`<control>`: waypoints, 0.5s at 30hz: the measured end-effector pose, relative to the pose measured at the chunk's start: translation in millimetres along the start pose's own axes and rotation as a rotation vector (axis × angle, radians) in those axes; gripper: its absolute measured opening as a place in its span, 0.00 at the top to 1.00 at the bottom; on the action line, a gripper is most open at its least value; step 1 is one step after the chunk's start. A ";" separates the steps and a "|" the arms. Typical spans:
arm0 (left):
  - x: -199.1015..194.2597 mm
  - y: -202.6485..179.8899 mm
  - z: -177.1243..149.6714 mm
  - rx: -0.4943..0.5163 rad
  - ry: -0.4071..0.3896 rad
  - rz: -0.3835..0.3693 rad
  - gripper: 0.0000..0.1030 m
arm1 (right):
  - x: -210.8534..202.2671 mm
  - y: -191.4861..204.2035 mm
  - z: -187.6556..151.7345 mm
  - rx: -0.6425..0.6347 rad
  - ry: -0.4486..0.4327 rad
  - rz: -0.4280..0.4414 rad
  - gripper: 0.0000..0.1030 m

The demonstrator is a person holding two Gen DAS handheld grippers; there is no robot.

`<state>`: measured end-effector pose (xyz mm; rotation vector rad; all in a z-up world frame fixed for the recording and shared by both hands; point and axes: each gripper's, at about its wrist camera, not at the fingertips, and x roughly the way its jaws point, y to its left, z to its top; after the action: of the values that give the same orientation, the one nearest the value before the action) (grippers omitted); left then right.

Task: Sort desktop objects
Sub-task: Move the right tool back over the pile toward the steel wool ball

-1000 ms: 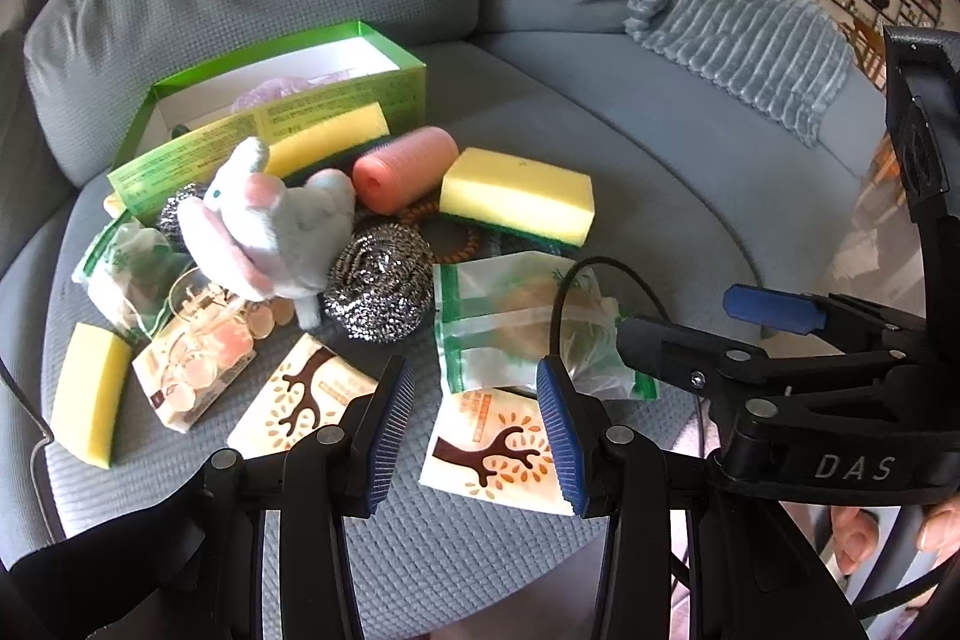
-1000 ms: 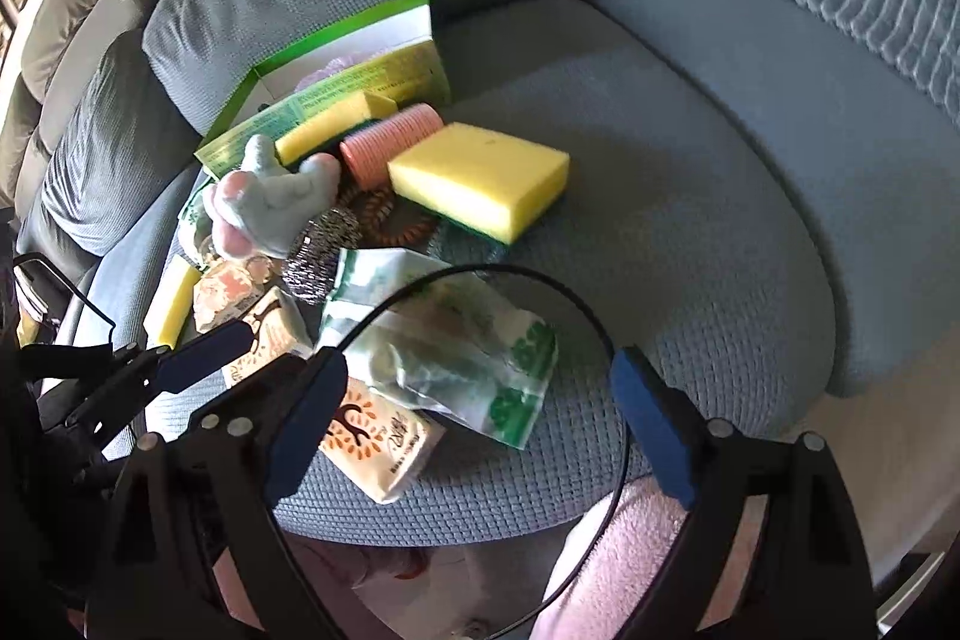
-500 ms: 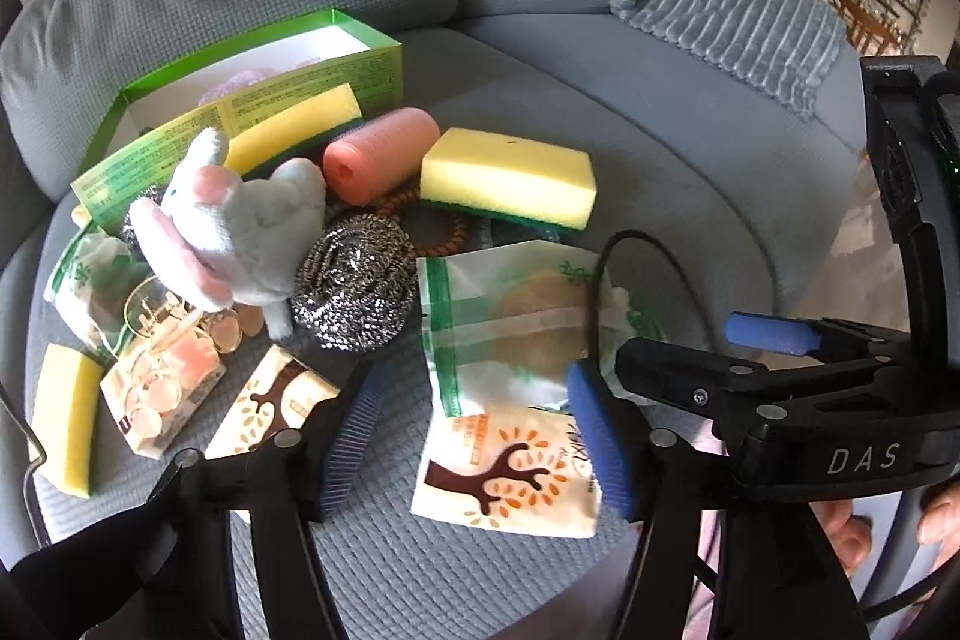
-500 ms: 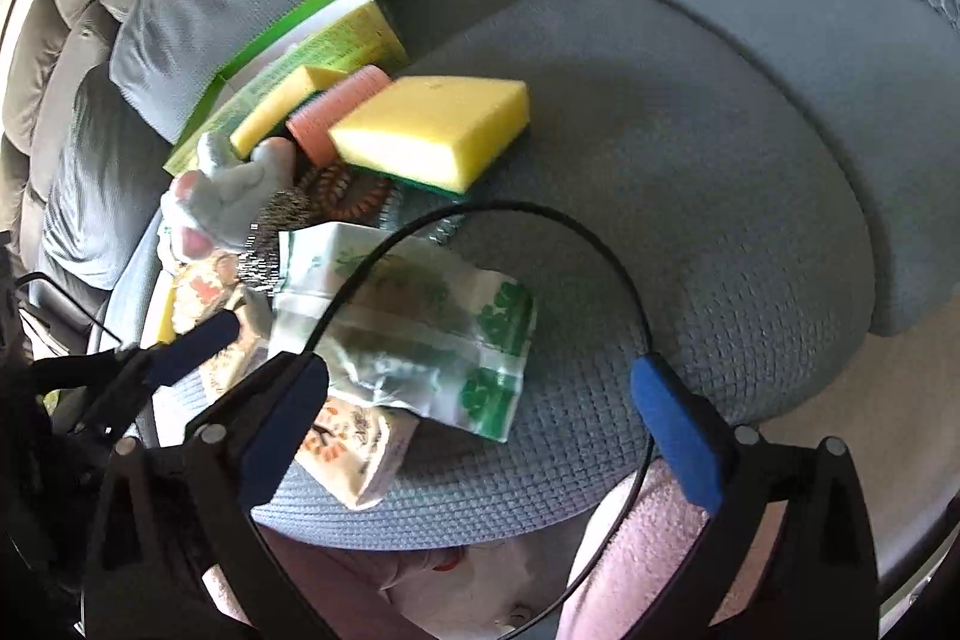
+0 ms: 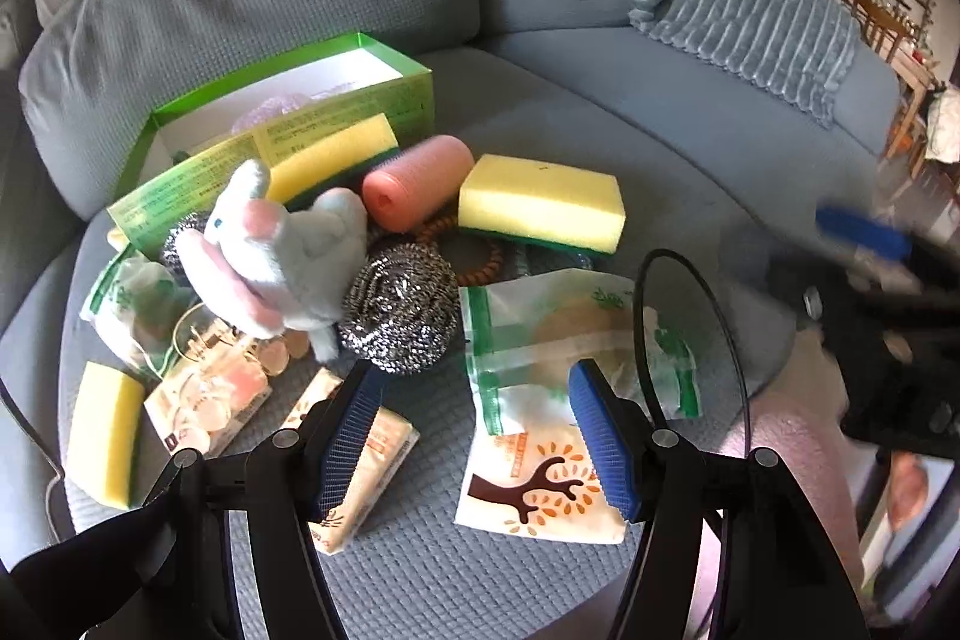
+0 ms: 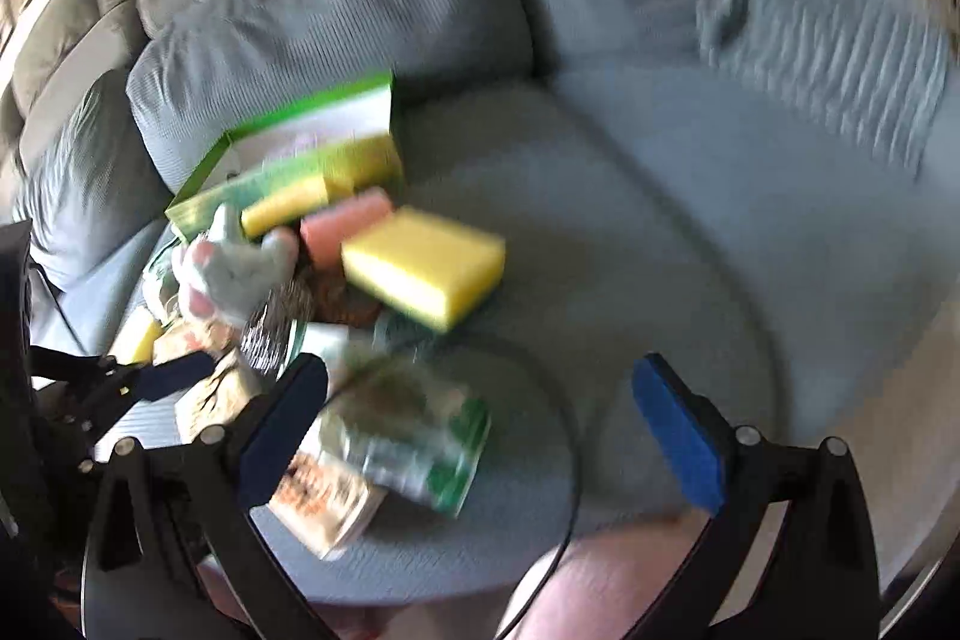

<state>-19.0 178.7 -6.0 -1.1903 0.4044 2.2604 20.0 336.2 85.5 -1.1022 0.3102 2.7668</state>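
Note:
Clutter lies on a grey sofa seat: a plush toy point(image 5: 282, 250), a steel scourer point(image 5: 399, 316), a pink roller point(image 5: 417, 190), a yellow sponge point(image 5: 540, 202) and a green-and-white bag point(image 5: 576, 334). Two tree-print tissue packets point(image 5: 540, 484) lie nearest me. An open green box point(image 5: 288, 124) stands behind the pile. My left gripper point(image 5: 474, 382) hovers open above the packets with nothing between its pads. My right gripper point(image 6: 480, 370) is wide open and empty over the bag point(image 6: 414, 436), in a blurred view. Its blue pad point(image 5: 864, 232) shows blurred at the right of the left wrist view.
A second yellow sponge point(image 5: 105, 442) and a packet of clear round pieces point(image 5: 204, 394) lie at the left. A brown bead bracelet point(image 5: 480, 268) sits under the sponge. A ribbed blue blanket point(image 5: 762, 16) drapes the sofa at back right. A black cable point(image 5: 696, 316) loops over the bag.
My left gripper's jaws have spread wider. My right gripper has opened a little more and swung upward, blurring its view; in the left wrist view it has shifted right and up.

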 end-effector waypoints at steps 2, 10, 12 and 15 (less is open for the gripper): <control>-0.4 2.1 2.4 -0.010 -0.007 0.024 0.36 | 0.8 8.3 9.6 -0.060 -0.071 -0.013 0.01; -1.8 19.3 8.2 -0.069 -0.007 0.063 0.36 | 45.1 27.0 39.3 -0.106 0.004 0.076 0.01; -2.1 21.8 7.8 -0.071 -0.004 0.076 0.36 | 53.2 32.3 42.1 -0.123 0.031 0.118 0.01; -1.3 29.5 4.8 -0.090 0.000 0.099 0.36 | 59.9 39.7 43.2 -0.152 0.058 0.161 0.01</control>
<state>-39.2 157.0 -1.9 -1.2405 0.3724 2.3852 -60.0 312.0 80.1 -1.2461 0.2074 2.9458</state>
